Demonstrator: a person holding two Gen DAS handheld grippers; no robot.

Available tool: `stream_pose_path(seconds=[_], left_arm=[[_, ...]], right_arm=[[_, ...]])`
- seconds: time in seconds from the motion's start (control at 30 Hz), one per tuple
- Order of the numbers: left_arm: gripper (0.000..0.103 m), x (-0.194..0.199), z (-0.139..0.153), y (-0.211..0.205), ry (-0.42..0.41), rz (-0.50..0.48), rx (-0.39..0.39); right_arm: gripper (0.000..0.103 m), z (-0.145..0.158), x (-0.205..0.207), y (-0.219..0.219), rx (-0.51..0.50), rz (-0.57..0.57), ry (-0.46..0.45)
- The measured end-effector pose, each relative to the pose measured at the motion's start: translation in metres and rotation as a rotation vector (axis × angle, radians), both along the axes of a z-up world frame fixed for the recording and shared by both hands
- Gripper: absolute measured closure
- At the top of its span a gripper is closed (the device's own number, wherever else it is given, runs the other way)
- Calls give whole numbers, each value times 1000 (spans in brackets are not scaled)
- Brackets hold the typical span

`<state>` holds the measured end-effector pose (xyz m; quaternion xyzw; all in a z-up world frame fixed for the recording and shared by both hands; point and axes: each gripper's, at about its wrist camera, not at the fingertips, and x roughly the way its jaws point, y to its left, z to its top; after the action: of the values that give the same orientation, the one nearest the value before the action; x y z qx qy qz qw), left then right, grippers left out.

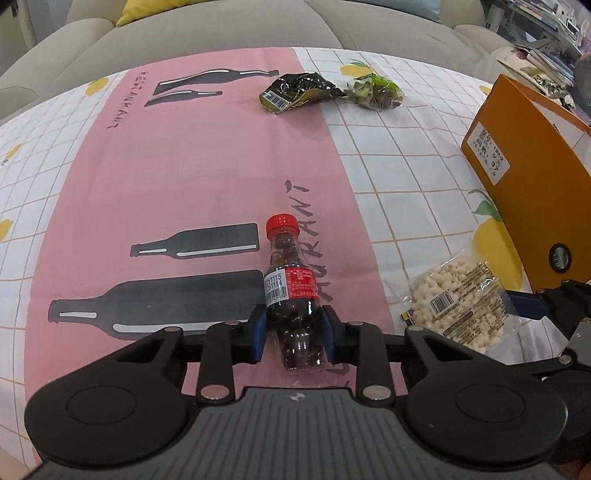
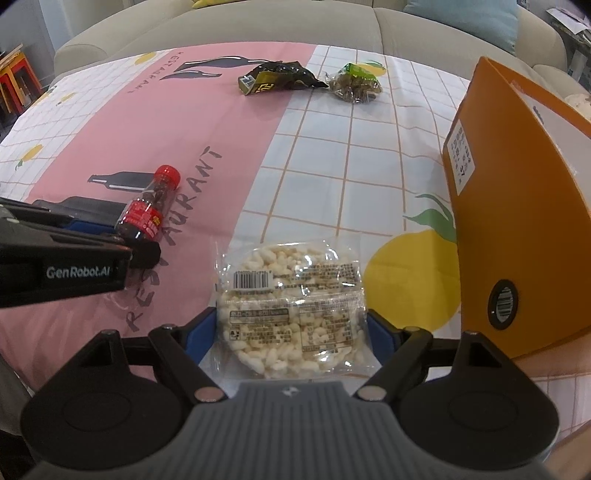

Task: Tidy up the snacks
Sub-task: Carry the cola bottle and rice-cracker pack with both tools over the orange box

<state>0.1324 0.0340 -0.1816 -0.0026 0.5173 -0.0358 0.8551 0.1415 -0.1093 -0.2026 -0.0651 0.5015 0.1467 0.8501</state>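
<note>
Here, line by line:

Left hand-held gripper [image 1: 294, 334]: tilted steeply down toward the bench; its blue pads sit narrow, one on each side of the lower body of the small bottle, pressed against the plastic.

Small bottle [image 1: 291, 291]: clear, filled with dark round sweets, red cap, red label with a barcode; it lies on the pink stripe of the cloth, cap pointing away from the left camera, base between the left pads.

Right hand-held gripper [image 2: 291, 332]: also pitched steeply down; jaws spread wide, a blue pad at each side edge of the puffed snack packet. Whether the pads truly squeeze the wrapper or only touch its edges is hard to tell from this view.

Puffed snack packet [image 2: 291, 306]: clear wrapper of pale puffs, printed side and barcode up, flat on the white checked part of the cloth, near half between the right jaws.

The two tools: side by side, close together; the left one shows at the left edge of the right camera's view, the right one at the right edge of the left camera's.

Orange box [image 2: 517, 229]: stands at the right of the bench, just beside the puffed packet.

Dark snack bag [image 1: 295, 90]: far side of the bench, well apart from both tools.

Green-topped snack bag [image 1: 376, 90]: just beside the dark one.

Bench [image 1: 166, 166]: covered in a pink and white checked cloth with bottle and lemon prints; a grey sofa [image 1: 221, 26] behind it.
</note>
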Motion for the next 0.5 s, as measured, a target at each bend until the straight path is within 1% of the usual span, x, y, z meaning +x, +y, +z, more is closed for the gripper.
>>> stream_pose_path(seconds=[0.1, 0.2, 0.37, 0.5], left_arm=[[70, -4, 4, -1, -13, -5, -4], [70, -6, 9, -2, -17, -5, -18], [70, -9, 22, -1, -17, 13, -53], [70, -12, 40, -1, -34, 32, -92]], right_arm=[[26, 2, 0, -4, 14, -22, 14], [26, 6, -1, -10, 51, -53, 26], [26, 24, -6, -12, 93, -60, 17], [26, 40, -12, -20, 108, -76, 14]])
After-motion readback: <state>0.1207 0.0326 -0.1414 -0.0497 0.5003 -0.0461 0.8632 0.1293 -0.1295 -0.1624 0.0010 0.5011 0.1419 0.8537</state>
